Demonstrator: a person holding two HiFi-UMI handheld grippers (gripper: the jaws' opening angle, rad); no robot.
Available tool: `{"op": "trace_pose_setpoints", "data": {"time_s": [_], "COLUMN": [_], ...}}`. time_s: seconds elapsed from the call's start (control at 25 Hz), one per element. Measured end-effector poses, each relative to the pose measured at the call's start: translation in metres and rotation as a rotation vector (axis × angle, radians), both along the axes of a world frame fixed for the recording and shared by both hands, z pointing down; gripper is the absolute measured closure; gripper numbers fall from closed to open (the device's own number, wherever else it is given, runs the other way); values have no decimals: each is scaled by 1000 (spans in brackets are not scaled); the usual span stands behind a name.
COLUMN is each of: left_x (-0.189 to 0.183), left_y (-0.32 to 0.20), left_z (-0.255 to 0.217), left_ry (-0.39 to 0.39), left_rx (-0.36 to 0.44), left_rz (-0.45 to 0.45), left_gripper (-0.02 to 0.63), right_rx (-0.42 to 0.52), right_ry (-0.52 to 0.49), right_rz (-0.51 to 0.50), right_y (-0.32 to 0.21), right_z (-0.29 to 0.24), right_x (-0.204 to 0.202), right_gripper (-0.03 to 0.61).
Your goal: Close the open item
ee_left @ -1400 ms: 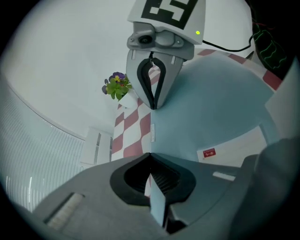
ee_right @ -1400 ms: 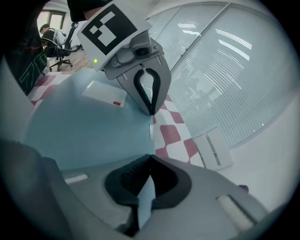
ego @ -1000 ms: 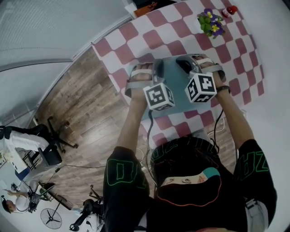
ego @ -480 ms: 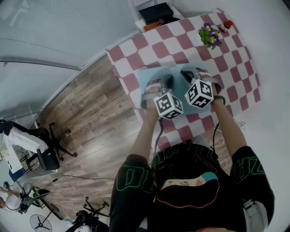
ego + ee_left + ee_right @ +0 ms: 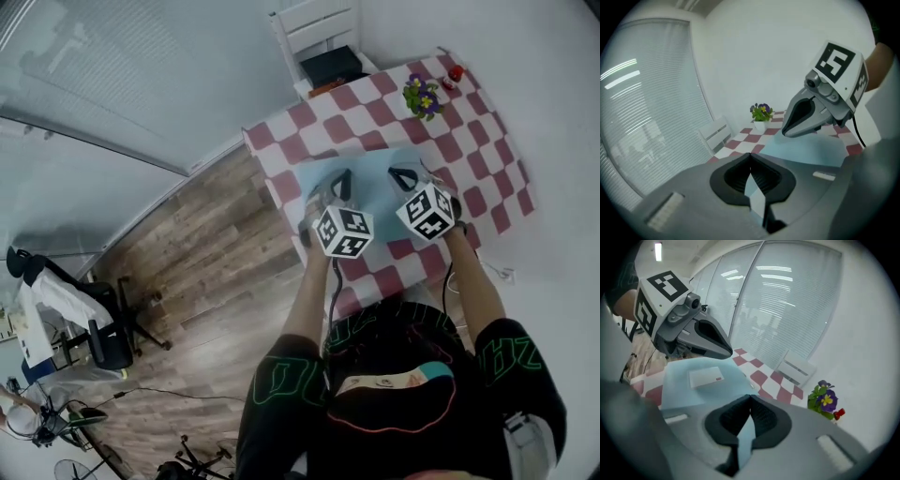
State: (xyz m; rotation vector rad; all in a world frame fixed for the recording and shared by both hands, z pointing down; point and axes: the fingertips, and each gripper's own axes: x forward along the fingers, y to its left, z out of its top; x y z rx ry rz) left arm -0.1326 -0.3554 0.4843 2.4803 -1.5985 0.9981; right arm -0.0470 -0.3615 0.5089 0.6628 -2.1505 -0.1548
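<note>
A flat light-blue folder-like item (image 5: 373,186) lies on the red-and-white checked table (image 5: 487,159), with a white label (image 5: 707,377) on its top face. It looks flat; I see no raised flap. My left gripper (image 5: 339,184) hangs over its left part, jaws shut and empty. Over the right part my right gripper (image 5: 404,176) is likewise shut on nothing. The left gripper view shows its own closed jaws (image 5: 750,157), the right gripper (image 5: 805,116) and the blue item (image 5: 811,147). From the right gripper view I see its closed jaws (image 5: 750,399) and the left gripper (image 5: 701,337).
A potted plant with purple and yellow flowers (image 5: 421,96) stands at the table's far end beside a small red object (image 5: 456,73). A white slatted frame (image 5: 314,21) with a black box (image 5: 330,66) is behind the table. Wooden floor (image 5: 206,244) and an office chair (image 5: 103,337) lie left.
The head view has pulled up and back, so table and grippers look smaller. Both grippers remain shut over the blue item, now a little nearer its front edge.
</note>
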Motion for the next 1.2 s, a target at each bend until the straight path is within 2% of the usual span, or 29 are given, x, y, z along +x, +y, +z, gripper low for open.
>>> {"op": "trace_pose_setpoints", "data": {"time_s": [0.08, 0.28, 0.48, 0.68, 0.8, 0.92, 1.04, 1.12, 1.2], "left_x": [5, 26, 44, 83, 91, 89, 79, 67, 64], "left_y": [-1, -3, 0, 5, 7, 18, 26, 31, 34], "left_z": [-18, -63, -113, -167, -197, -210, -209, -213, -220], "left_ry": [24, 29, 52, 163, 248, 355, 341, 330, 307], "left_rx": [37, 132, 233, 365, 439, 474, 483, 503, 531], "left_rz": [-14, 9, -35, -90, -172, -264, -311, -358, -364], "left_gripper": [604, 604, 604, 604, 604, 604, 604, 604, 604], "right_rx": [22, 65, 105, 203, 254, 222, 185, 211, 247], "right_ry": [-43, -164, -306, -481, -590, -635, -706, -725, -717], "right_rz": [18, 52, 79, 156, 194, 245, 286, 300, 316], "right_y": [-1, -10, -9, -9, -11, -12, -8, -5, -4], "right_z": [-17, -62, -112, -170, -203, -210, -219, -226, -229], "right_x": [1, 12, 30, 76, 98, 121, 136, 144, 153], "right_gripper": [575, 575, 575, 575, 575, 575, 575, 575, 575]}}
